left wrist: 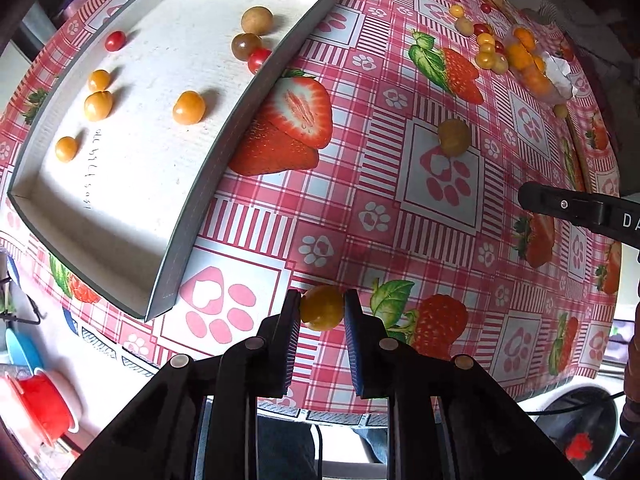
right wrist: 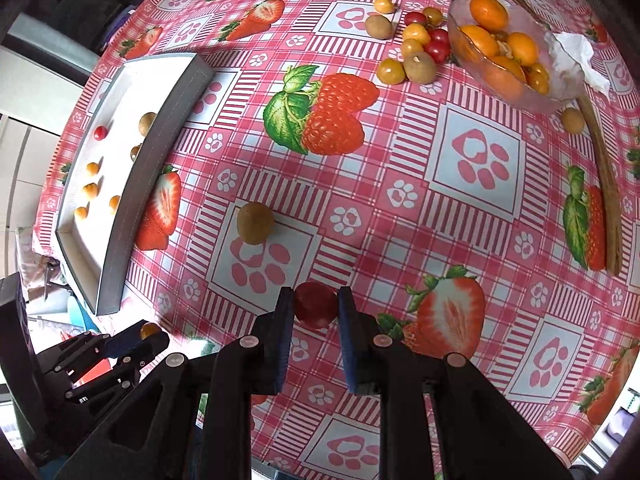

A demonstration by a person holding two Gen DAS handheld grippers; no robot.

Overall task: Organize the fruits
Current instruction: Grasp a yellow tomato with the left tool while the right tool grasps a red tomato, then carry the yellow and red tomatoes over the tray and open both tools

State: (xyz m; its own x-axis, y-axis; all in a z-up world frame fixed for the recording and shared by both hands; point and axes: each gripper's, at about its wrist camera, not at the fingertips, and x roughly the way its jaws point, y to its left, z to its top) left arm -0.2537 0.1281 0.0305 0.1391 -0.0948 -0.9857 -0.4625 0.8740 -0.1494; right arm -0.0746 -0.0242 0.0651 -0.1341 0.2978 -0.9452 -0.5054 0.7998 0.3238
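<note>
My left gripper [left wrist: 322, 307] is shut on a yellow-orange berry [left wrist: 322, 308], held above the table near the corner of the white tray [left wrist: 240, 108]. The tray holds several orange berries [left wrist: 189, 107], red tomatoes [left wrist: 115, 40] and a tan fruit [left wrist: 256, 20]. My right gripper [right wrist: 314, 304] is shut on a red tomato [right wrist: 315, 304] above the table. The left gripper shows in the right wrist view [right wrist: 146, 334], at lower left. A loose tan fruit [right wrist: 255, 223] lies on the cloth between tray and grippers. More loose fruits [right wrist: 416, 46] lie beside a glass bowl [right wrist: 560, 98] of orange fruits.
The round table has a red checked strawberry cloth [right wrist: 400, 240]. A wooden spoon [right wrist: 604, 184] lies at the right by the bowl, with crumpled paper [right wrist: 576, 56] on its rim. A red cup [left wrist: 44, 408] sits off the table at lower left.
</note>
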